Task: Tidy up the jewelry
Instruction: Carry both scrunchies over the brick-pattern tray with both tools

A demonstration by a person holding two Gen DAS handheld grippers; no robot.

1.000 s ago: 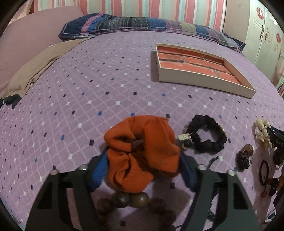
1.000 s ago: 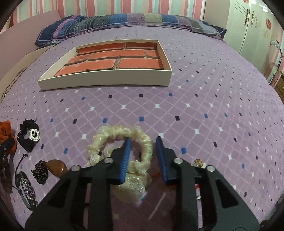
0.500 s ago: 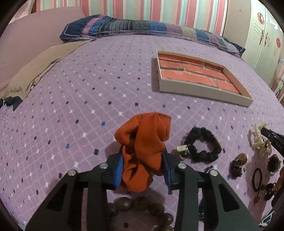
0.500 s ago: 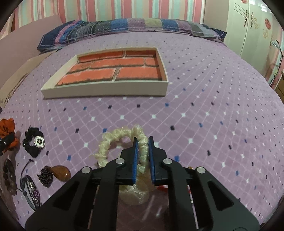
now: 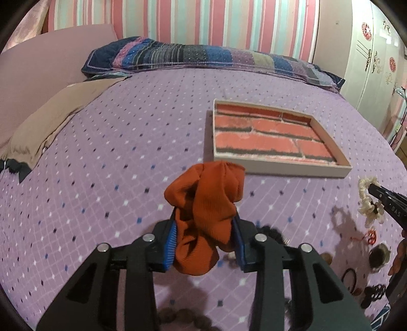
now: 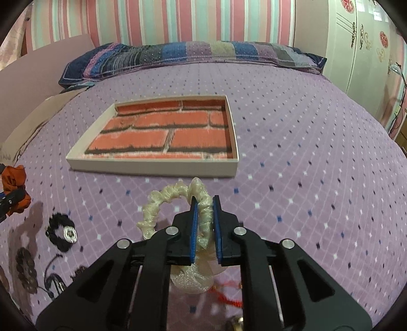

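Orange ribbed-knit scrunchie point(image 5: 203, 219) sits bunched between the left gripper point(image 5: 204, 242) jaws, clamped and clear of the purple diamond-print bed point(image 5: 114, 152)! The right gripper point(image 6: 204, 226) jaws pinch narrowly on a cream ruffled scrunchie point(image 6: 175, 201), just before the shallow brick-patterned tray point(image 6: 152, 166).

two wrist cameras look forward and down along their own fingers across a purple bedspread point(image 5: 106, 152) toward a striped wall point(image 6: 178, 23). the left view sits close behind the left gripper point(image 5: 204, 243); the right view sits close behind the right gripper point(image 6: 205, 226). both take in the brick-lined tray point(image 5: 292, 169) point(image 6: 152, 168), the patchwork pillow point(image 5: 203, 56) point(image 6: 190, 54), and each other's gripper at the frame edge.
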